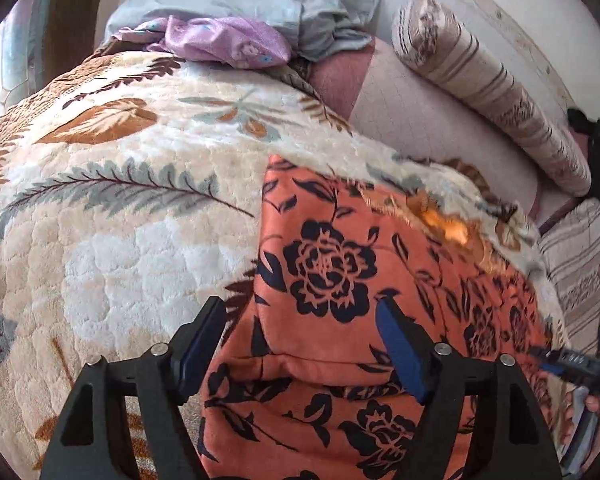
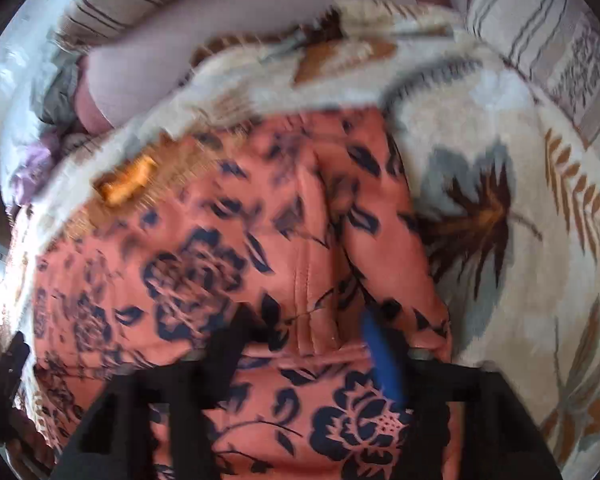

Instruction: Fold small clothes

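An orange garment with dark blue flowers [image 1: 332, 264] lies spread on a cream fleece blanket with a leaf print [image 1: 112, 216]. My left gripper [image 1: 300, 308] hovers over the garment's near left part, open, with a stitched fold of the cloth lying under the gap and neither pad pressing on it. In the blurred right wrist view the same garment [image 2: 204, 264] fills the middle. My right gripper [image 2: 304, 320] stands open above it, and a raised seam runs up between the fingers. The right gripper [image 1: 572, 360] and a hand also show at the left wrist view's right edge.
A heap of lilac [image 1: 220, 40] and grey-blue clothes [image 1: 324, 12] lies at the far end of the bed. A striped bolster [image 1: 488, 92] runs along the right, beside a pink sheet [image 1: 420, 120]. Something black [image 1: 596, 152] sits at the far right.
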The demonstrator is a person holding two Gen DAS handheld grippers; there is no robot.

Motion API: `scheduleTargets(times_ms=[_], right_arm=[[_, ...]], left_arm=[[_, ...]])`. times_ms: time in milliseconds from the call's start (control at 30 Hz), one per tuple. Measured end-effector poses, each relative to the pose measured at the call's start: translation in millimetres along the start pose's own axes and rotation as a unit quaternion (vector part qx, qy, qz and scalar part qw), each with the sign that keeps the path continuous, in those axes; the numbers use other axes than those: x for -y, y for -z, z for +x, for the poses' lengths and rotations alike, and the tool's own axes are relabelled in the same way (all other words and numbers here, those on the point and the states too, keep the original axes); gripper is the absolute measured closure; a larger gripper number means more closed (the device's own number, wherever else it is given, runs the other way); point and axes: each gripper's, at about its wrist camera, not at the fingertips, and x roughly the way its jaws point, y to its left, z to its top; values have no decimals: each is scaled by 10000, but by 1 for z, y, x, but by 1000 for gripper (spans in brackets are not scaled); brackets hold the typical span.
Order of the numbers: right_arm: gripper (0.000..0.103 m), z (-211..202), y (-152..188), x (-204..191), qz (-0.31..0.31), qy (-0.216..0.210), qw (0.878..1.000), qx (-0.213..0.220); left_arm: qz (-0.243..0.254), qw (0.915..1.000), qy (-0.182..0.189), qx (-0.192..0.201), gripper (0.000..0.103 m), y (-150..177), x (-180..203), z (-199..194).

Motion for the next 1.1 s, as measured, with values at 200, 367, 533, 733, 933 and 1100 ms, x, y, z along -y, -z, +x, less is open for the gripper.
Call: scheduleTargets(times_ms=[200,367,533,733,933,1100], right_arm=[[32,-67,-12,0,267,-849,9919,902],[27,-29,-24,-19,202,-2002,9791,287],[30,10,-11,-5,496,-1654,9849,-117],[28,1,-57,-29,246,-2173,9755,242],[26,35,-74,-2,908,-2062,9743,64],[18,43,-98,6,771,-1932,9778,267]], left_arm=[[529,9965,-626,-134,25,9,15,13],[209,9984,-535,12,25,6,6,5],[194,9974,-604,334,25,-1,6,-10],[396,9953,-882,-98,25,3,10,11],[136,9969,-767,-74,25,3,2,11],[157,9978,-643,36,25,1,6,7]])
